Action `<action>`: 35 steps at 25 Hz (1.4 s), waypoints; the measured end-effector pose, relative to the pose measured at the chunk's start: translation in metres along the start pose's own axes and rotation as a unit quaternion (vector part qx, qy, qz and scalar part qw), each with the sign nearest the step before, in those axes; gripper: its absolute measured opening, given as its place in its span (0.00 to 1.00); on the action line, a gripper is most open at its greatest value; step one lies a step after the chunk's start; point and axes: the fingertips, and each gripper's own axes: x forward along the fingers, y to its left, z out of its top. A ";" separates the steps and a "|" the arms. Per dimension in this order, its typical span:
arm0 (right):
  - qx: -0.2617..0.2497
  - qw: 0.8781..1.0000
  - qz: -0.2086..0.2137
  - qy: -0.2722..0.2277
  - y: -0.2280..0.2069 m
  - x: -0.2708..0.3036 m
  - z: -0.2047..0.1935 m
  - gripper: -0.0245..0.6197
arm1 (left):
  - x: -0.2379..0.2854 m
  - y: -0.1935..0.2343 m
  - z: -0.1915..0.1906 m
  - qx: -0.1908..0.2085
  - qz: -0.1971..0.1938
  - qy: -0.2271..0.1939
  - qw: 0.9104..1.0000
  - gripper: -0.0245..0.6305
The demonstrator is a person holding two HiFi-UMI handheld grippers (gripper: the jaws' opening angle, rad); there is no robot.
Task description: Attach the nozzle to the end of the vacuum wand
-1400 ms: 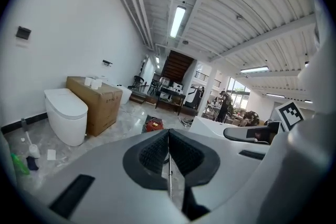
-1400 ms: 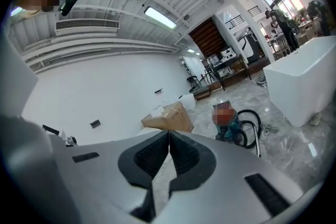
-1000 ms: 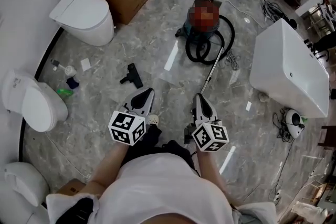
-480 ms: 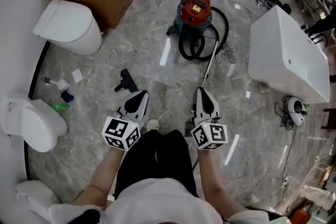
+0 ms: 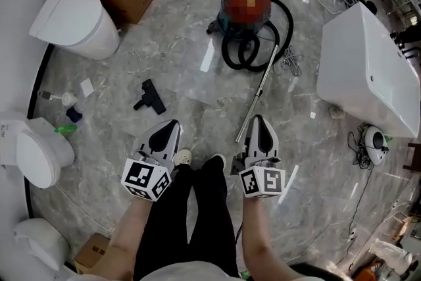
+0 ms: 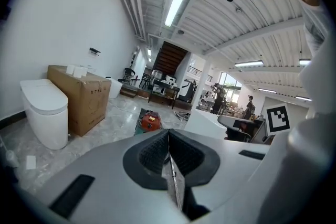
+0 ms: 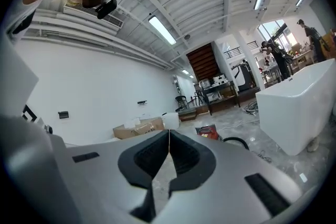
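Four items bear on the task and are listed by size. A white bathtub (image 5: 368, 69) is noted at the right, clear of the work. The vacuum cleaner (image 5: 245, 6) is found at the far side of the marble floor (image 5: 197, 29), with its black hose (image 5: 260, 52) coiled in front of it. The vacuum wand (image 5: 258, 94) is laid flat on the floor. Its long axis runs from the hose back toward the person, and its free end is seen just beside the tip of the right gripper (image 5: 258, 120), on that gripper's inner side. The nozzle (image 5: 148, 97) is lying on the floor ahead of the left gripper (image 5: 171, 126) and slightly to its outer side, well apart from the wand's free end. Which way its neck faces cannot be told.

Both pairs of jaws are recorded as closed, pad against pad, with nothing between them. Both grippers are pointed out across the room, not down at either part.

It is judged that the nozzle is best taken by the left gripper, which is nearer, and the wand end by the right. The jaws would first need to be opened and tipped toward the floor.
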 end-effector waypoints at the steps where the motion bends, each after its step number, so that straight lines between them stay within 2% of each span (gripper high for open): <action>1: 0.001 1.000 -0.002 -0.001 -0.006 0.003 -0.007 0.06 | 0.006 0.002 -0.007 -0.005 0.002 0.000 1.000 0.05; 5: 0.010 1.000 -0.002 0.000 -0.023 0.016 -0.039 0.06 | 0.024 0.010 -0.035 -0.025 0.007 -0.008 1.000 0.05; 10: 0.010 1.000 0.013 0.004 -0.034 0.035 -0.086 0.06 | 0.047 0.033 -0.081 -0.029 0.008 -0.013 0.999 0.05; 19: 0.012 1.000 0.019 0.009 -0.065 0.049 -0.182 0.06 | 0.086 0.093 -0.188 -0.033 0.037 0.007 0.999 0.05; 28: 0.015 0.999 0.031 0.025 -0.097 0.067 -0.284 0.06 | 0.126 0.141 -0.289 -0.027 0.035 0.033 0.998 0.05; 35: 0.006 0.998 0.057 0.009 -0.124 0.092 -0.361 0.06 | 0.167 0.178 -0.364 -0.028 0.036 0.026 0.999 0.05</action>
